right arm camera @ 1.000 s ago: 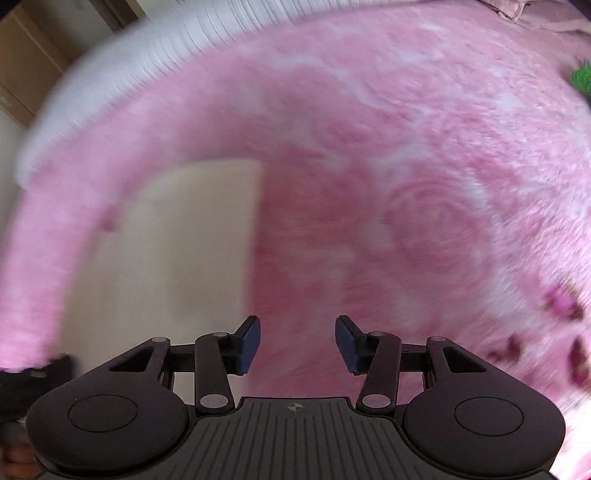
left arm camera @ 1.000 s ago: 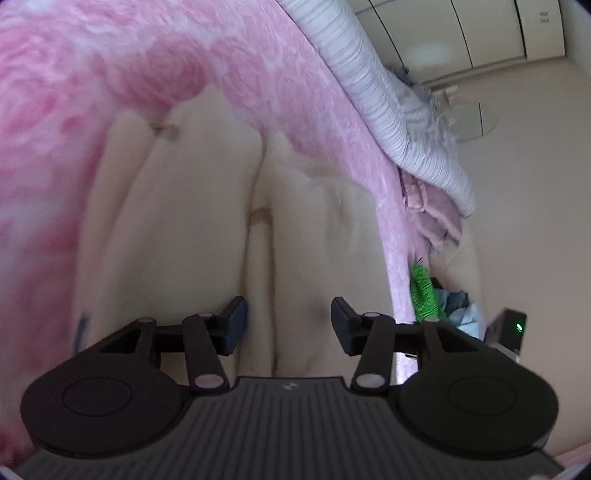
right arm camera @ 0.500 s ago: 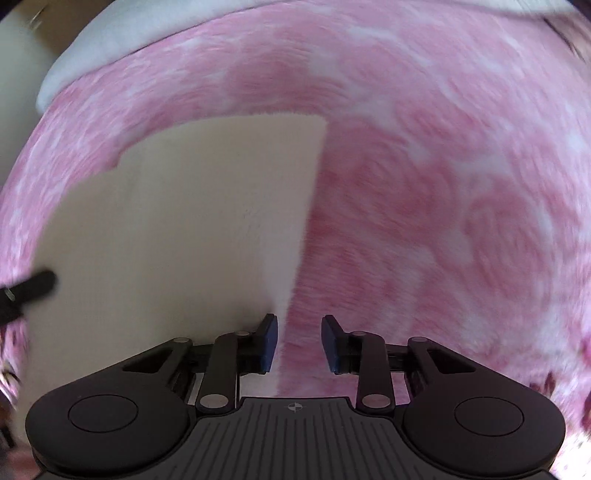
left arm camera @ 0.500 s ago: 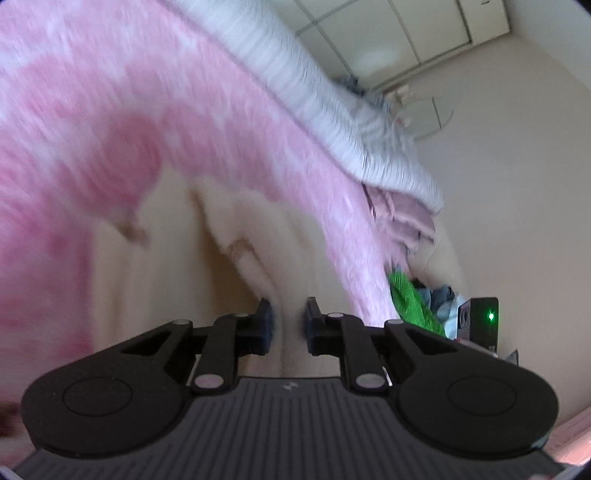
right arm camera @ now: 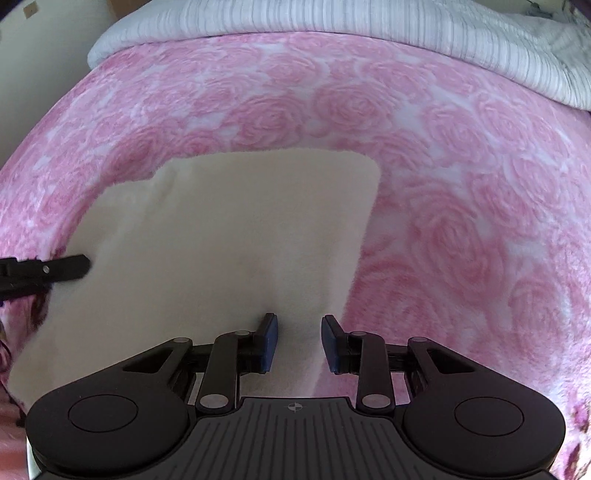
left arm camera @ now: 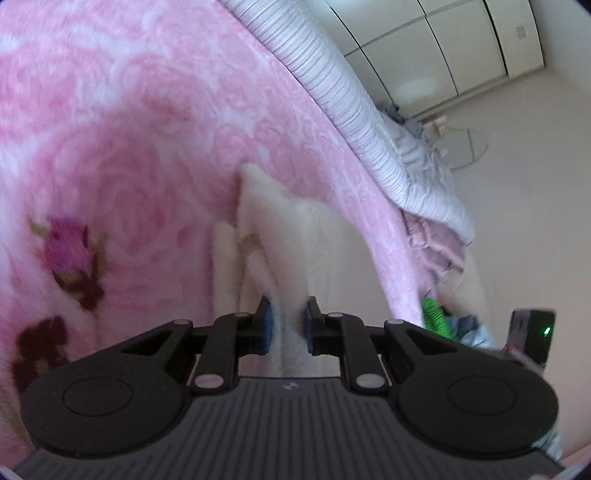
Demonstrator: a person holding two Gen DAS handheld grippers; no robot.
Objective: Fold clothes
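A cream fleece garment [right arm camera: 236, 229] lies flat on the pink rose blanket [right arm camera: 461, 184]. In the right wrist view my right gripper [right arm camera: 299, 341] hangs over its near right corner, jaws partly apart with cream cloth between them; a grip is not clear. The left gripper's fingers [right arm camera: 55, 269] reach onto the garment's left edge. In the left wrist view my left gripper [left arm camera: 288, 328] has its jaws narrowed around a bunched fold of the cream garment [left arm camera: 280, 236].
A grey striped duvet [right arm camera: 369, 33] lies along the far side of the bed. In the left wrist view a pile of clothes with a green item [left arm camera: 436, 317] sits at the bed's end, beside a small black device [left arm camera: 532, 332] with a green light.
The left jaws narrowed from wide open onto a fold of the garment. The right gripper swung over the garment's right corner; its jaws narrowed, then widened a little.
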